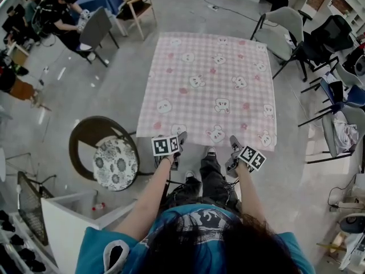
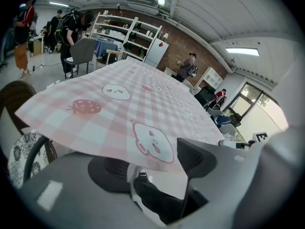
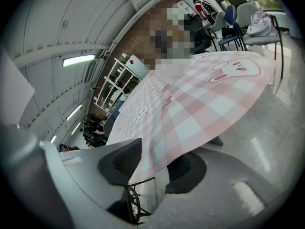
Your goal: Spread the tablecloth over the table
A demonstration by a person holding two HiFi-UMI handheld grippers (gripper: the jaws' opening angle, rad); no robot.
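Over grey floor (image 1: 108, 96), tablecloth (image 1: 211, 87) edge sits between both parted jaws.

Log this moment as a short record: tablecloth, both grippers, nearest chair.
tablecloth: pink check with animal prints, spread flat, near edge overhanging
left gripper: jaws apart, tablecloth edge between them
right gripper: jaws apart, tablecloth edge between them
chair: round floral cushion, left of the tablecloth's near corner
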